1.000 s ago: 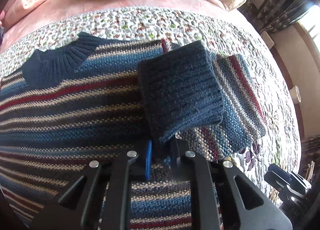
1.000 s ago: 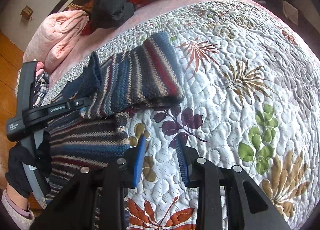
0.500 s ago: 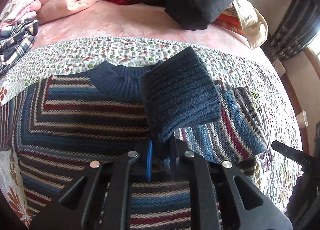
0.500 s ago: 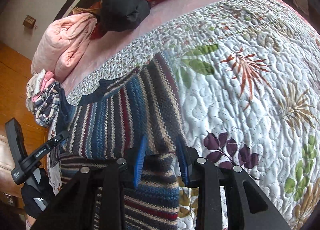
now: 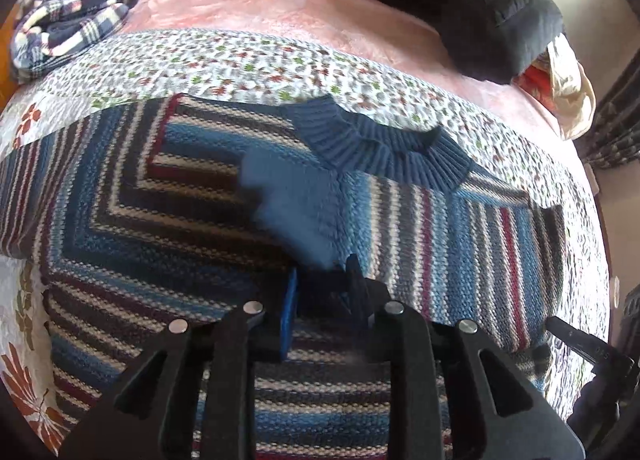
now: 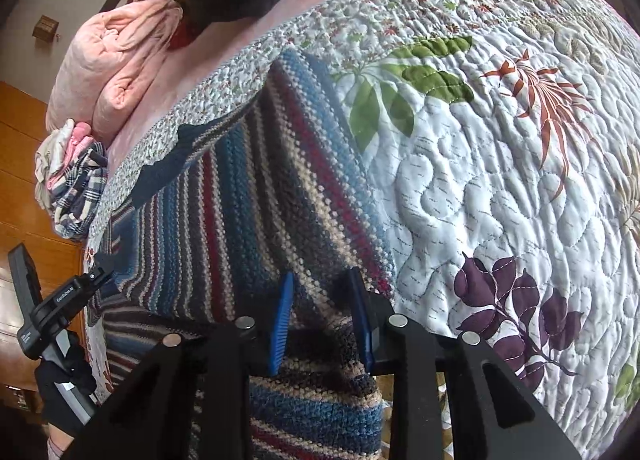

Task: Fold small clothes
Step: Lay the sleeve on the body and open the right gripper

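A striped knit sweater with a navy ribbed collar lies flat on the floral quilt. Both sleeves are folded across its chest. The navy cuff of the right-hand sleeve shows as a blur just beyond the tips of my left gripper, whose jaws stand slightly apart. My right gripper is open low over the sweater, at the edge of the folded sleeve beside bare quilt. In the right wrist view the left gripper appears at the far left, held by a gloved hand.
Along the far side of the bed lie a rolled pink blanket, a bundle of plaid clothes and a black jacket. Pink bedding lies beyond the quilt. Wooden furniture stands left of the bed.
The left gripper carried the cuffed sleeve leftward across the chest; its jaws have parted a little and the cuff is dropping. The right gripper moved in over the sweater's edge, still open.
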A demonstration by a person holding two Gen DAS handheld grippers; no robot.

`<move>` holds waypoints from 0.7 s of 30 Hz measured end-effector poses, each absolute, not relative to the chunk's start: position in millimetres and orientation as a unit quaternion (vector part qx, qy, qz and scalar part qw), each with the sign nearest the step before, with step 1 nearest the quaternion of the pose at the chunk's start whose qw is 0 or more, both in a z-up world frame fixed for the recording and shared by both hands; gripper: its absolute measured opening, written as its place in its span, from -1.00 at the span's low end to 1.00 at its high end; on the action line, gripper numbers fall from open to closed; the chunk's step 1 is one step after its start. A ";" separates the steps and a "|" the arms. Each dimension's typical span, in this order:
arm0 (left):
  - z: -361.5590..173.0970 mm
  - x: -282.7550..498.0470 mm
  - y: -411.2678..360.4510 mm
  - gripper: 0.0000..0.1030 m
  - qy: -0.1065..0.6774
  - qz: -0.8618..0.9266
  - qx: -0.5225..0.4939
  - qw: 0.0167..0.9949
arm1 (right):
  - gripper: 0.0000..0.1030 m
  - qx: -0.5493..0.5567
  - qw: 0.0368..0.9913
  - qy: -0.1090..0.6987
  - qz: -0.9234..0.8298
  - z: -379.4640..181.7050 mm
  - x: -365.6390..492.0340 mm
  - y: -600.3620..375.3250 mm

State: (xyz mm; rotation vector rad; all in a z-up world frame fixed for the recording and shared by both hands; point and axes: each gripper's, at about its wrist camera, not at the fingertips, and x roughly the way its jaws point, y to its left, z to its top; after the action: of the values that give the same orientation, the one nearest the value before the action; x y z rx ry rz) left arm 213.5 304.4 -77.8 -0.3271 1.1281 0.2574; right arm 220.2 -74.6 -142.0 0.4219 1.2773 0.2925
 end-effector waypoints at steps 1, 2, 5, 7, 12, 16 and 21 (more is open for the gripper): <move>-76.4 209.2 313.2 -0.56 0.530 0.134 -0.151 0.824 | -0.45 0.193 0.772 0.590 0.135 -141.8 220.5 -74.0; -75.0 204.6 323.2 -0.57 0.529 0.144 -0.153 0.822 | -0.45 0.191 0.772 0.591 0.133 -141.2 221.1 -73.1; -64.6 190.8 346.1 -0.57 0.518 0.169 -0.158 0.823 | -0.41 0.177 0.779 0.588 0.124 -129.0 221.0 -67.8; -55.0 186.2 348.7 -0.49 0.507 0.169 -0.155 0.831 | -0.34 0.178 0.789 0.572 0.132 -112.9 217.9 -62.1; -40.2 192.5 317.1 -0.29 0.482 0.123 -0.156 0.854 | -0.34 0.151 0.792 0.568 0.163 -97.2 218.1 -32.2; -68.6 214.2 289.3 -0.21 0.522 0.084 -0.144 0.837 | -0.34 0.120 0.784 0.589 0.154 -114.9 220.3 -13.7; -112.3 222.6 284.7 -0.21 0.567 0.088 -0.127 0.809 | -0.36 0.117 0.773 0.607 0.142 -143.9 219.8 -13.4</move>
State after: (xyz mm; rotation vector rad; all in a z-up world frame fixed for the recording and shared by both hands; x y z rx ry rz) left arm 222.6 284.7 -112.3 -0.2705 1.2111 0.1876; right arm 219.8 -13.4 -143.9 0.2529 1.3148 0.3086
